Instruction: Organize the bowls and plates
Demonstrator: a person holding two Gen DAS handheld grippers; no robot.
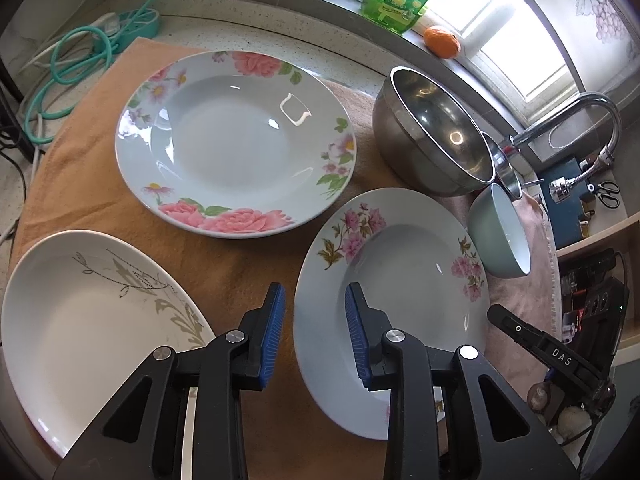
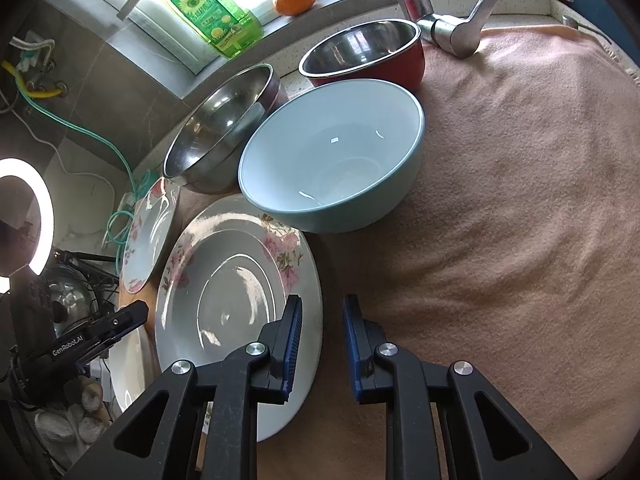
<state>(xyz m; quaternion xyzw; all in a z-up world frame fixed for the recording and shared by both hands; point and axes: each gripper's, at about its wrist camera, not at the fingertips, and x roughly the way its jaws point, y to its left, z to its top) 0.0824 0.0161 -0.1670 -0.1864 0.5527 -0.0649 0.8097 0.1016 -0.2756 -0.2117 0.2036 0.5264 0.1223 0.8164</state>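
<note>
Right tool (image 2: 322,344) straddles pink-flowered plate (image 2: 224,280) rim (open cloth (image 2: 500,220) beside).

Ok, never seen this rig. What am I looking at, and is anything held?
There is no robot arm. A person holds a two-finger gripper in each hand, and each gripper carries a fisheye camera looking along its fingers.

One picture is from the left gripper, the other from the right gripper. On the towel lie a pink-flower plate, a rose plate, a white leaf-pattern plate, a steel bowl, a blue-green bowl and a red bowl.

Both grippers straddle opposite rims of the pink-flower plate with their jaws apart. Nothing looks gripped yet.
</note>
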